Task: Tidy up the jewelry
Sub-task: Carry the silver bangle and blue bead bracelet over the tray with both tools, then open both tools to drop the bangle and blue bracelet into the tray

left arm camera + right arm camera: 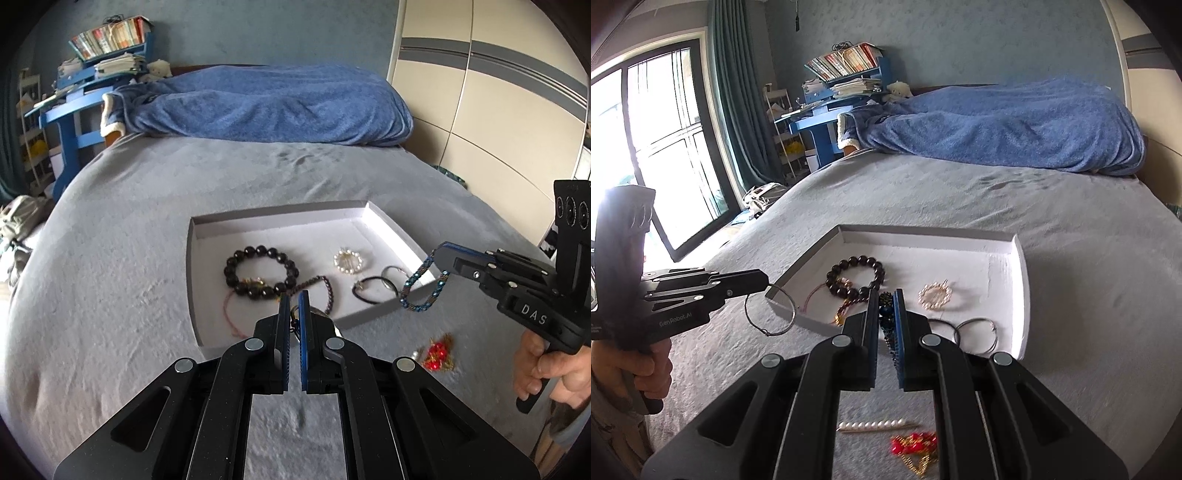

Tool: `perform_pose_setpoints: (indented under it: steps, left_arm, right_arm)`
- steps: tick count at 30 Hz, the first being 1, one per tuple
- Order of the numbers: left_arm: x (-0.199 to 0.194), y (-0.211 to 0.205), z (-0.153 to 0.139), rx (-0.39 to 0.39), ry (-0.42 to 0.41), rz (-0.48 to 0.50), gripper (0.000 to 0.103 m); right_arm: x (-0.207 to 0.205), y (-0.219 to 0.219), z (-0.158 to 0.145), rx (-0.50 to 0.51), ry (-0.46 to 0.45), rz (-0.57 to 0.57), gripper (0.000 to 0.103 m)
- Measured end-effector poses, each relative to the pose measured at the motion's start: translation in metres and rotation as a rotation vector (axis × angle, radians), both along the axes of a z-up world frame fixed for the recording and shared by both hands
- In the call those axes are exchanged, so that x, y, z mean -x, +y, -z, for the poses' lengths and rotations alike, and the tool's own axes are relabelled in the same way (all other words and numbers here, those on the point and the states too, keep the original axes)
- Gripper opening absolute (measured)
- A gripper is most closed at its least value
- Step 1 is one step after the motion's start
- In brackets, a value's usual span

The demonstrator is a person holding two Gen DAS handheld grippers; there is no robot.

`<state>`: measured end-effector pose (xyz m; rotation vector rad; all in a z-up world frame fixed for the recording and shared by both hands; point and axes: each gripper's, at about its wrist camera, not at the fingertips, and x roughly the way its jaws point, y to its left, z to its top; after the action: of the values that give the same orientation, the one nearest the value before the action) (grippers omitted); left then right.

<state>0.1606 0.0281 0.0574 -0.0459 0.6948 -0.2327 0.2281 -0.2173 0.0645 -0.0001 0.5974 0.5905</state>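
Nearest the right wrist camera, at the bottom of its frame, a pearl bar pin (871, 424) is lying on the grey bedspread (1089, 295) with its long axis running left to right, and a red-and-gold ornament (916, 445) is lying just below it. The left wrist view is showing only the ornament (439, 352), lower right of centre; the pin is largely hidden there.

The right gripper (886, 295) is clenching a blue beaded bracelet (886, 321), which is hanging as a loop below the fingertips. From the left wrist view that same loop (424, 286) is drooping over the near right corner of the white tray (277, 216), its long axis slanting down to the left from the gripper (437, 254).

The left gripper (293, 295) is clenching a thin metal ring (775, 310), seen clearly only from the right wrist camera, where it is hanging at the tray's near left corner; its own camera is showing little of it.

Farther off, inside the tray (1021, 288), a dark bead bracelet (260, 271), a pearl ring bracelet (347, 261), a black cord (369, 291) and a wire hoop (977, 334) are lying apart.

A blue blanket (266, 103) is lying across the far end.
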Motion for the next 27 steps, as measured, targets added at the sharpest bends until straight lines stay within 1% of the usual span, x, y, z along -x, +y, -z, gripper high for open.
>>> perform_pose_setpoints:
  steps: [8,14,19,27]
  left_arm:
    - [-0.025,0.008,0.002,-0.007,0.001,-0.022,0.005]
    - [-0.045,0.011,0.013,-0.011,0.023,-0.035,0.005]
    - [-0.062,0.008,0.032,-0.018,0.077,-0.040,0.005]
    - [-0.075,0.012,0.062,-0.020,0.152,-0.079,0.005]
  right_arm:
    - [-0.025,-0.002,0.002,0.018,0.004,0.013,0.007]
    - [-0.048,-0.001,0.013,0.036,0.028,0.024,0.007]
    - [-0.066,0.001,0.022,0.042,0.048,0.030,0.007]
    - [-0.090,-0.017,0.053,0.036,0.151,0.115,0.007]
